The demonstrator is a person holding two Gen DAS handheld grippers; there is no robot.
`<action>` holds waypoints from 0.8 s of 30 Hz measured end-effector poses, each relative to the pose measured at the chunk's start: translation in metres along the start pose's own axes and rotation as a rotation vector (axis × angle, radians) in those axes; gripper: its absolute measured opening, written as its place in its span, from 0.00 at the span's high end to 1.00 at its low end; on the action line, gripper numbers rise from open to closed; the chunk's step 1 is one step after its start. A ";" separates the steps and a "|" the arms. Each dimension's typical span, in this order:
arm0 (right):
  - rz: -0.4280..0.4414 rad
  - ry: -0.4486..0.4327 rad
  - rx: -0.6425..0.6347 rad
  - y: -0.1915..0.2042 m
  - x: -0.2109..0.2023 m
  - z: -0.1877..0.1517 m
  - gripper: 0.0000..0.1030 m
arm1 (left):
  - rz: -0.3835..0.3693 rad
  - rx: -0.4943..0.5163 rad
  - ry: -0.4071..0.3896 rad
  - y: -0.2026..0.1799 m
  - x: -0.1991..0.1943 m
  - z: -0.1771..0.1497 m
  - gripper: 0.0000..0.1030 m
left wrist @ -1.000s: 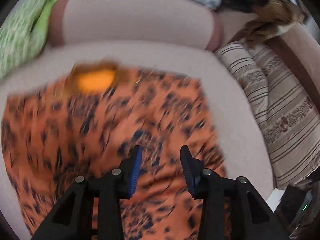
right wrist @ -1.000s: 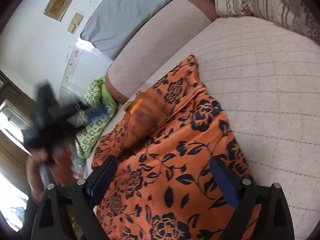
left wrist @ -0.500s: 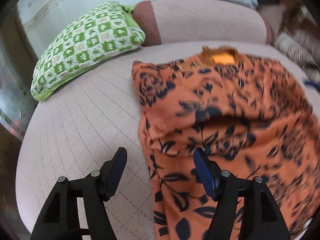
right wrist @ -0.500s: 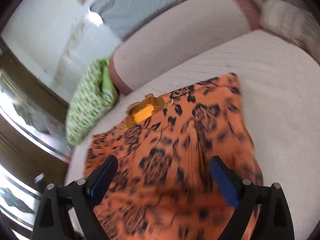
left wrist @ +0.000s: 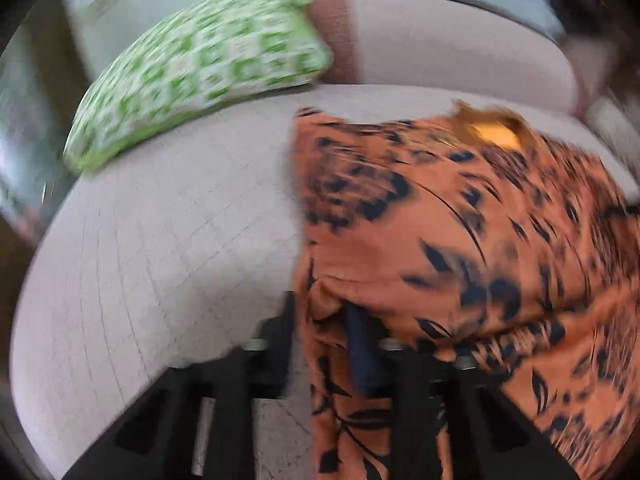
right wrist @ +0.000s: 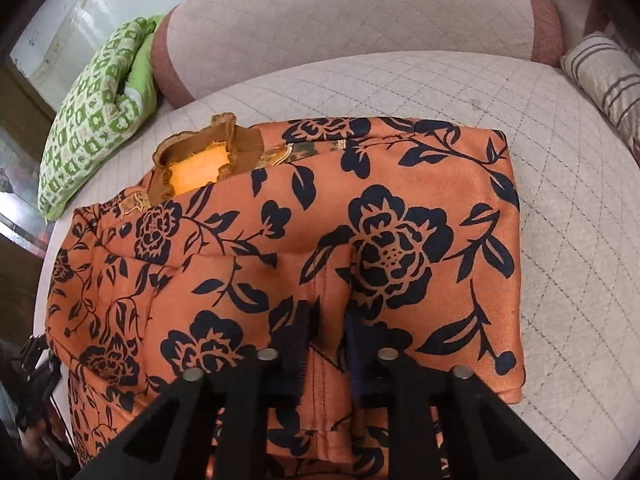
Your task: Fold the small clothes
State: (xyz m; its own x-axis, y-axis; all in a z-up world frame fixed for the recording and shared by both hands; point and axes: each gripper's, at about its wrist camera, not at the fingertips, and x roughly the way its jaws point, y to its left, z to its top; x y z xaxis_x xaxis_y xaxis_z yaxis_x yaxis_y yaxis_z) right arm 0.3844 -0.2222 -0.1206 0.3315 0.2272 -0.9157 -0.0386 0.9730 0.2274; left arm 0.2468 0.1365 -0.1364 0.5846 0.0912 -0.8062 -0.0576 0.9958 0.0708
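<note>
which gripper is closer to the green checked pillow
Left. The left gripper pinches the orange floral garment at its edge on the side facing the green checked pillow; the right gripper grips the garment's middle, farther away.

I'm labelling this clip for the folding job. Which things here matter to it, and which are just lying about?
In the job:
orange floral garment
left gripper, shut on its edge
right gripper, shut on a fold

Lying about:
green checked pillow
striped cushion
sofa backrest

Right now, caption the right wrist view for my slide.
Right tongs pinch a ridge of the orange floral garment on the quilted sofa seat.
</note>
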 end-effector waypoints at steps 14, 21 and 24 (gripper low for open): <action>-0.129 -0.157 -0.056 0.021 -0.009 0.021 0.91 | -0.117 -0.321 0.046 0.050 0.009 -0.009 0.81; -0.081 -0.137 -0.067 0.013 0.006 0.006 0.90 | -0.133 -0.199 -0.022 0.053 -0.041 0.006 0.64; -0.040 -0.134 -0.059 0.013 0.003 0.011 0.89 | -0.193 -0.189 -0.073 0.059 -0.048 0.030 0.44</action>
State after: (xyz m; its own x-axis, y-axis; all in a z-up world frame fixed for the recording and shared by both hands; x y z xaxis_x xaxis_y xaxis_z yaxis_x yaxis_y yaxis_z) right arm 0.3954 -0.2091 -0.1162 0.4569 0.1849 -0.8701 -0.0767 0.9827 0.1685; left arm 0.2393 0.1906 -0.0763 0.6555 -0.0931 -0.7494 -0.0856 0.9768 -0.1962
